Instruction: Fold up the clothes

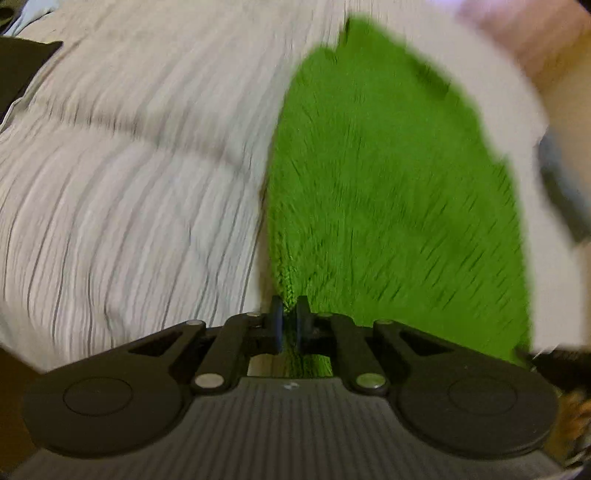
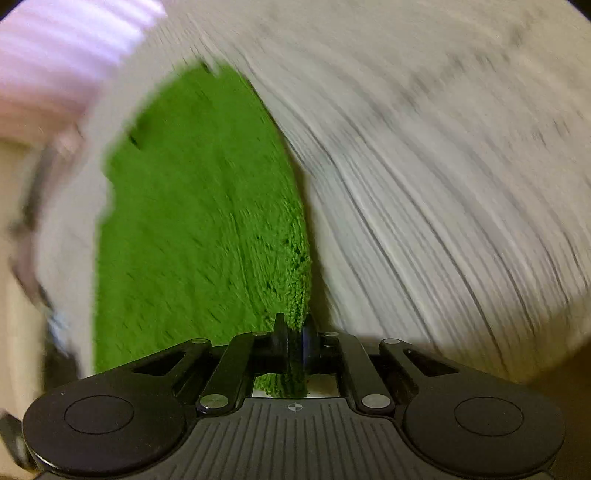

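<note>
A bright green fuzzy knit garment (image 1: 388,192) lies on a white bedsheet with thin grey stripes (image 1: 129,166). My left gripper (image 1: 290,306) is shut on the garment's near left edge, green knit pinched between its black pads. In the right wrist view the same green garment (image 2: 199,221) spreads to the left, and my right gripper (image 2: 295,325) is shut on its near right edge, with a tuft of green showing behind the pads. Both views are blurred by motion.
The striped sheet (image 2: 443,166) fills the surroundings of the garment. A person's pale pink sleeve (image 2: 62,62) shows at the upper left of the right view and the sleeve (image 1: 524,33) at the upper right of the left view. A dark object (image 1: 22,70) sits at the far left.
</note>
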